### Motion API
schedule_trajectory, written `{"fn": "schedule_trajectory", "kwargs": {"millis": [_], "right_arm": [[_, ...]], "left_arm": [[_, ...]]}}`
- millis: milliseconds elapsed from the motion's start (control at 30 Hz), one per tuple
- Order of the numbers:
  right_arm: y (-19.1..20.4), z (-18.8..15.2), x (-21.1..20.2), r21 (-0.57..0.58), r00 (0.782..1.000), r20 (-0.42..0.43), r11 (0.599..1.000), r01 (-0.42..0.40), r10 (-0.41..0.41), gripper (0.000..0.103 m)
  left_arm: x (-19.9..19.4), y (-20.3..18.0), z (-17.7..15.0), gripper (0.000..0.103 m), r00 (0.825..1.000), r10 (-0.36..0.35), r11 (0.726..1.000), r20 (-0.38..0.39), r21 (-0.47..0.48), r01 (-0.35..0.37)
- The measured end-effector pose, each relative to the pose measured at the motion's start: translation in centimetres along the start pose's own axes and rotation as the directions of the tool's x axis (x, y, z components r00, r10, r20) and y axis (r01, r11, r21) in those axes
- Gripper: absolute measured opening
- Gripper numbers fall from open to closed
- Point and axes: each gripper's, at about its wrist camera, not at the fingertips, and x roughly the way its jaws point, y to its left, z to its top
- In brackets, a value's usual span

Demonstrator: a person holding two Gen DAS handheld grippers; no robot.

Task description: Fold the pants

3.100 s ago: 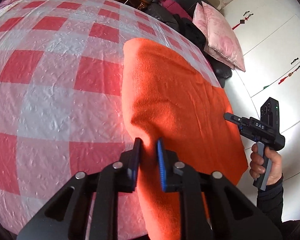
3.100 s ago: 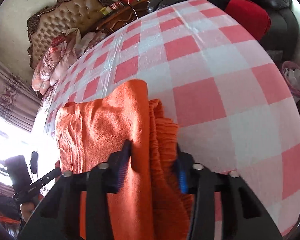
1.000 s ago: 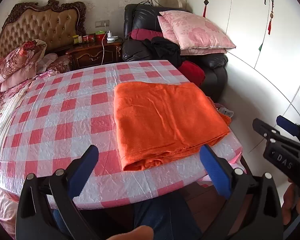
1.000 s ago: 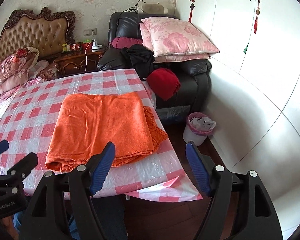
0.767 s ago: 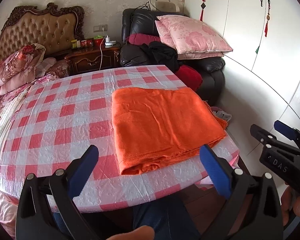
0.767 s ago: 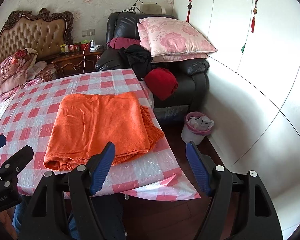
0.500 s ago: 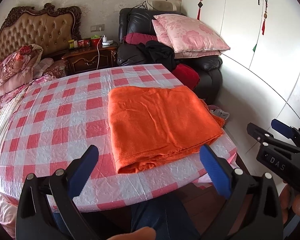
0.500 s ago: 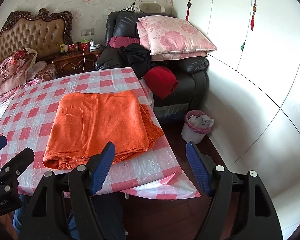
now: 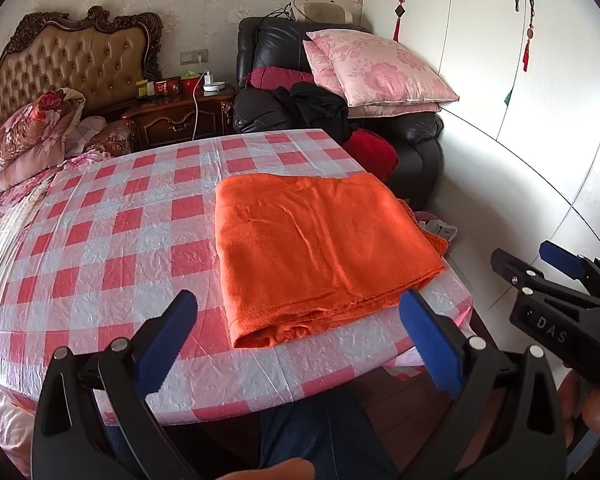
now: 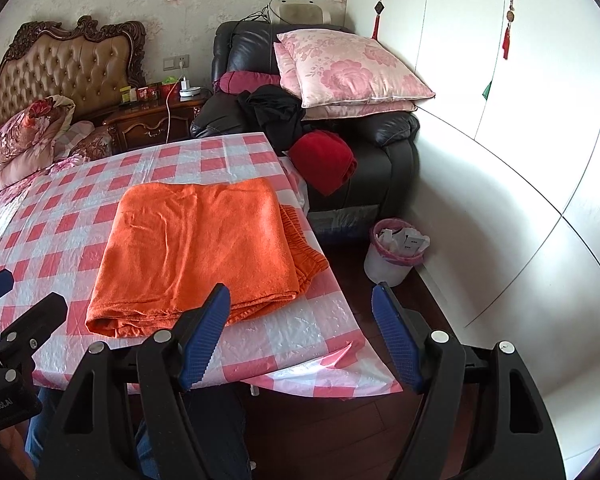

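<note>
Pants (image 9: 320,248): lying folded on the desk (image 9: 140,240), ahead of both fingers.
Fingers (image 9: 168,336): I am holding both pairs wide, gripping nothing.

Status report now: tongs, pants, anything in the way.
Left tongs open, right tongs open, both off the table. Orange pants folded, lying flat near the table's right edge. Nothing between tongs and pants.

Orange pants (image 9: 316,240) on red-and-white checked tablecloth (image 9: 120,240); blue-padded black fingers (image 9: 168,340).
</note>
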Motion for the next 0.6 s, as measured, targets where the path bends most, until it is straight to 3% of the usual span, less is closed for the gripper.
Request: {"fn": "schedule_trajectory", "kwargs": {"millis": [600], "right_arm": [[-0.03,-0.01,0.14,-0.001,1.000,-0.003,1.000,-0.003,0.003,0.072]], "left_arm": [[0.07,-0.04,0.00,0.101,1.000,0.000,1.000,0.000,0.000,0.000]]}}
